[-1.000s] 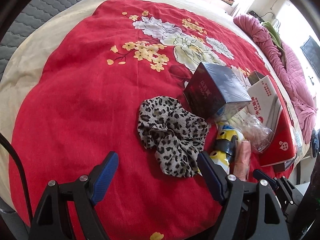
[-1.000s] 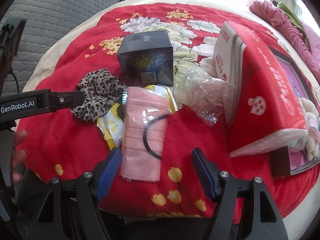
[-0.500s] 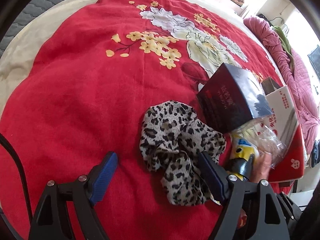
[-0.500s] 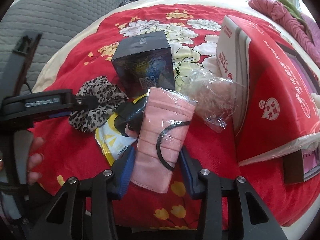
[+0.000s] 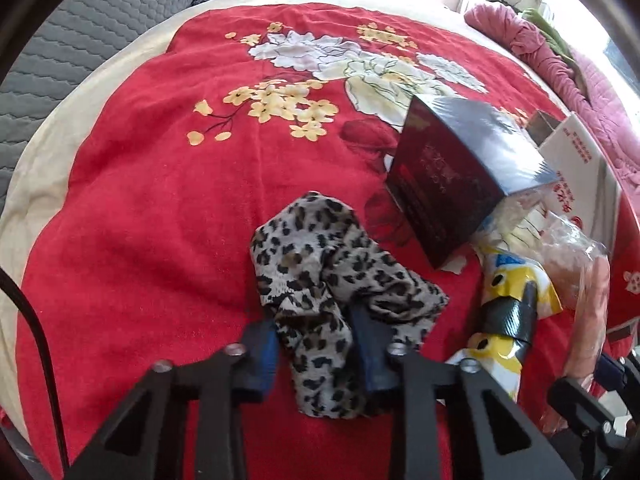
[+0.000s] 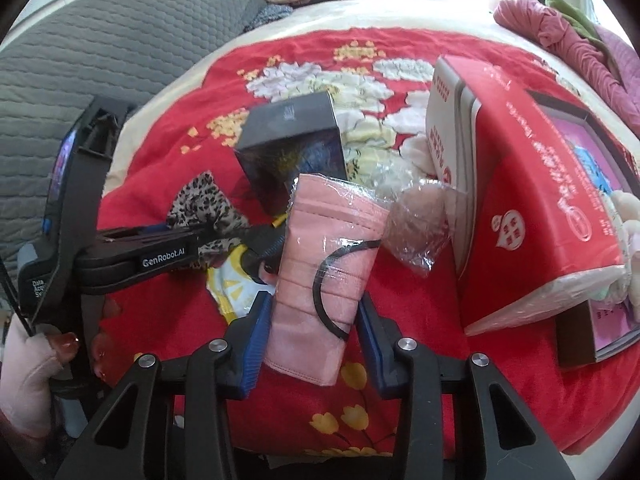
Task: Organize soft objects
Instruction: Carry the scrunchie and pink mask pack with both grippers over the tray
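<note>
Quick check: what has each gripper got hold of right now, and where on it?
The left gripper pinches the leopard-print cloth near its closest end. The right gripper clamps the wrapped pink mask pack across its lower half.

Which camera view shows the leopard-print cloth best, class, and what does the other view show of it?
The left wrist view: the leopard-print cloth lies nearly whole on the red blanket, pinched by the left gripper. The right wrist view shows only a small patch, partly hidden behind the left gripper's arm.
</note>
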`<state>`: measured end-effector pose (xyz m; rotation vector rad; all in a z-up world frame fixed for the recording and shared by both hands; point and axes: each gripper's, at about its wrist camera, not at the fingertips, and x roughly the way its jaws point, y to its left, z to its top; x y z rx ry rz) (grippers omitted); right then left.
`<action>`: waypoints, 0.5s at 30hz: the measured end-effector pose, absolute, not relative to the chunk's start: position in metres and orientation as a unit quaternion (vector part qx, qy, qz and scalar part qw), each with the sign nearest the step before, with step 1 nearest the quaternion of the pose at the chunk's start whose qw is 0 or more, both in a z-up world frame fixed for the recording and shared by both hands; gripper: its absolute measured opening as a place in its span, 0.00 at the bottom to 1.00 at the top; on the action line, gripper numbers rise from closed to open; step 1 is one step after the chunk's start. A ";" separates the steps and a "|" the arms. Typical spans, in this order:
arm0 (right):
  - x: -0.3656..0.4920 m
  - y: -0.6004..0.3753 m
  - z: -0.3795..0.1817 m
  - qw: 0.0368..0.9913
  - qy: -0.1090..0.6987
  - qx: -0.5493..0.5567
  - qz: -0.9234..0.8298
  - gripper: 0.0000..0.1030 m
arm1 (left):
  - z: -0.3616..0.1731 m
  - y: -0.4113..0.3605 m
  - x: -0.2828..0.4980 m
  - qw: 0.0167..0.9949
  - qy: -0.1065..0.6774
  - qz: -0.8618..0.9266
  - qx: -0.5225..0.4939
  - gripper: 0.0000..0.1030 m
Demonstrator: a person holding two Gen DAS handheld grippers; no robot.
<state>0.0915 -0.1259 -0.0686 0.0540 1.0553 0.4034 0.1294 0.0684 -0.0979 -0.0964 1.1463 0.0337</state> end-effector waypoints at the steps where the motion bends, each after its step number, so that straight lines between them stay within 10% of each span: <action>1: 0.091 -0.126 -0.068 0.844 0.500 0.027 0.193 0.41 | -0.097 0.070 0.128 0.839 0.541 0.014 -0.054 0.19; 15: 0.073 -0.131 -0.038 0.859 0.470 0.025 0.201 0.41 | -0.057 0.052 0.092 0.850 0.521 -0.023 -0.076 0.08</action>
